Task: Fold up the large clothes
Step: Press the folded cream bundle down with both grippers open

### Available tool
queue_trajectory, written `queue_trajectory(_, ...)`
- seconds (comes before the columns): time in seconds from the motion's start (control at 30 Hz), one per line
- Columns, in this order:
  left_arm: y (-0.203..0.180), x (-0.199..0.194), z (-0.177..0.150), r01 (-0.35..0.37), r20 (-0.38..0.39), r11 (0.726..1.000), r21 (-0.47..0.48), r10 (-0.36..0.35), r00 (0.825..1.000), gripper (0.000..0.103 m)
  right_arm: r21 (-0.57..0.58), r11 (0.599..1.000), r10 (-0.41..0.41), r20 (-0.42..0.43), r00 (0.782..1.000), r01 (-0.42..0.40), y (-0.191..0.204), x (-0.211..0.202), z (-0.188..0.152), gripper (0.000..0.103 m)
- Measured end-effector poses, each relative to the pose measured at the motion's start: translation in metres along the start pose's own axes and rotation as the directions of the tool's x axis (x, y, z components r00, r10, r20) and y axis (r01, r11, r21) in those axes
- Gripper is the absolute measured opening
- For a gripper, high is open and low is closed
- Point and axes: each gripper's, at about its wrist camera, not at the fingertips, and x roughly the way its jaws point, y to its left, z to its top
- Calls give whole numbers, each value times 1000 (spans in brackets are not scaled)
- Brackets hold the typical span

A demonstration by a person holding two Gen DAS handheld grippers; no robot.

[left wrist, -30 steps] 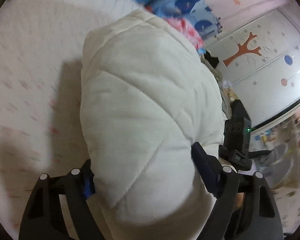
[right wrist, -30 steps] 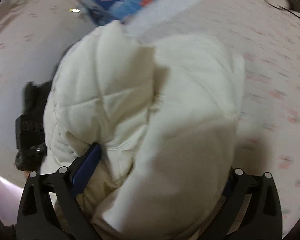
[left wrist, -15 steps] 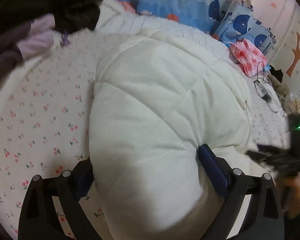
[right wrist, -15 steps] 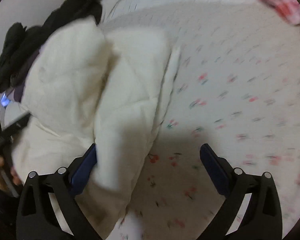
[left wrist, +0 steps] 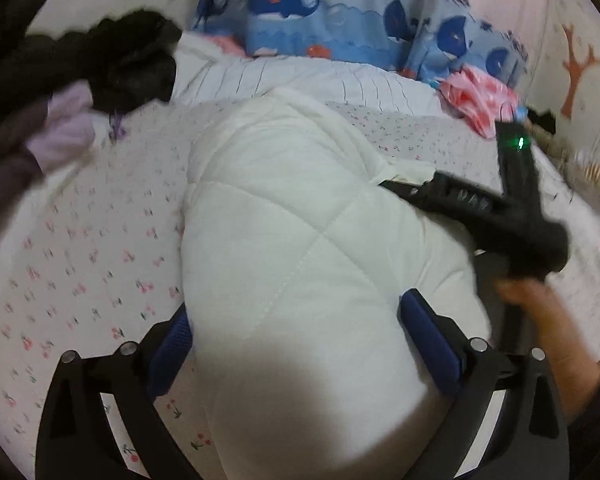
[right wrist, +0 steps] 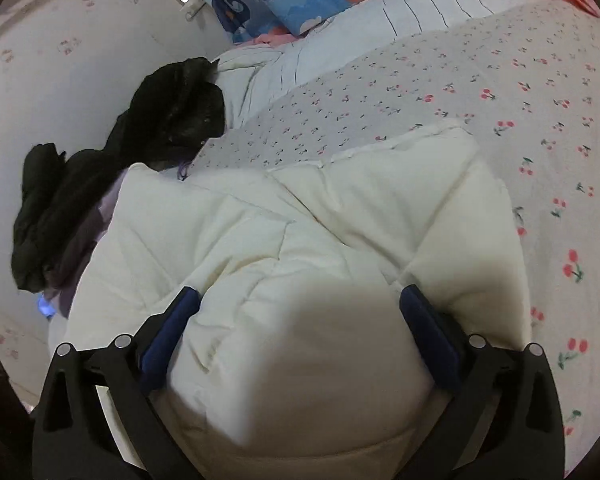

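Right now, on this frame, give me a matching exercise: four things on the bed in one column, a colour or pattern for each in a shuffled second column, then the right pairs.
Things:
1. padded jacket
2. heap of clothes
3. pillow
4. bed sheet

Descriptions:
A. blue with whales
B. small red cherries on a pale ground
C. cream white, quilted
D. black

Pairs: 1-C, 2-D, 3-A, 4-B

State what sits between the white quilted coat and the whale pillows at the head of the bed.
In the left wrist view, cherry-print sheet, then a white striped quilt, separate the white quilted coat from the whale pillows.
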Motion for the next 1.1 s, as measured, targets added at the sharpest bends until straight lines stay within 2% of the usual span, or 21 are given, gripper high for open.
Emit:
queue_trajectory(0.07,-3,-2,-1,-11,7,1000,9,11,1000,96,-21,999,-31,-31,999,31,3,-16,1,96)
queue_trajectory(0.2,3,-4,-3,-15,28,1000,-10,16,999,96,-115,987,-98,104,990,110,27,-80,-24,96)
queue_trajectory(0.23,3,-4,-3,-14,30,1000,-10,15,999,96,-121,981,-140,105,985,152,26,-82,-39,96)
queue_trajectory(0.3,-3,-5,-4,-26,33,1000,10,25,999,96,-74,989,-124,84,989,130,13,-70,-55,96)
queue_trajectory(0.33,-7,-5,-4,-44,40,999,27,43,998,96,-46,993,-106,91,990,111,7,-66,-57,96)
queue_trajectory(0.4,-10,-5,-4,-68,49,997,36,66,997,96,-58,991,-117,86,989,122,8,-63,-58,96)
queue_trajectory(0.53,-9,-8,-6,-71,68,997,38,68,995,96,-35,992,-119,67,991,121,11,-74,-54,96)
queue_trajectory(0.63,-5,-12,-8,-81,91,996,37,77,993,96,-113,979,-158,116,981,171,33,-102,-69,96)
queue_trajectory(0.67,-5,-13,-9,-81,94,996,39,78,993,96,-135,972,-180,94,979,192,34,-97,-79,96)
queue_trajectory(0.7,-4,-13,-9,-83,95,996,43,79,992,96,-121,976,-173,62,983,180,29,-87,-90,96)
queue_trajectory(0.73,-6,-13,-10,-89,96,995,53,84,992,96,-94,982,-158,66,985,164,24,-85,-94,96)
queue_trajectory(0.83,-12,-16,-11,-121,118,990,78,111,987,96,-89,983,-155,51,987,159,23,-83,-93,96)
queue_trajectory(0.97,-11,-18,-12,-119,130,989,85,107,986,96,-71,987,-141,37,989,143,22,-88,-92,96)
queue_trajectory(1.0,-10,-19,-11,-118,132,990,82,106,986,96,-71,988,-130,51,990,134,23,-94,-88,96)
queue_trajectory(1.03,-9,-20,-11,-117,137,990,75,106,985,96,-81,988,-125,102,987,133,26,-104,-85,96)
queue_trajectory(1.1,-7,-21,-10,-115,139,991,69,105,985,96,-95,976,-175,192,966,195,29,-117,-78,96)
